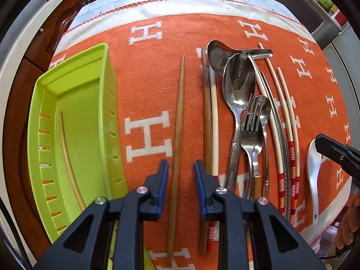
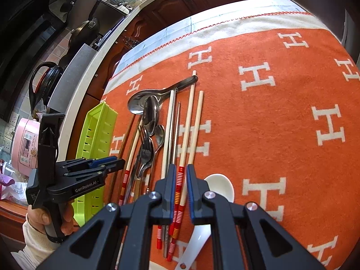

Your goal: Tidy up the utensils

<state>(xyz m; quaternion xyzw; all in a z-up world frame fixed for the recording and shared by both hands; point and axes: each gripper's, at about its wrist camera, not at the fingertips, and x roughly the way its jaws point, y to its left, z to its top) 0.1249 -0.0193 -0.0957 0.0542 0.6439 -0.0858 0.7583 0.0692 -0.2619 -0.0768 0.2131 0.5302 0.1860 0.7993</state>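
While the left gripper (image 1: 181, 168) is held spread around a brown wooden chopstick (image 1: 177, 139), another chopstick (image 1: 69, 162) is seen inside the green tray (image 1: 108, 72). From the right wrist, the right gripper (image 2: 179, 176) is spread around a red-banded chopstick (image 2: 187, 132), beside a white spoon (image 2: 221, 186).

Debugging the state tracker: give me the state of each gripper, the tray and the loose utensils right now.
left gripper: open, straddling a wooden chopstick flat on the cloth
right gripper: open around a red-banded chopstick
green tray: upright, one chopstick inside
fork: lying over the spoons
white spoon: flat, bowl up
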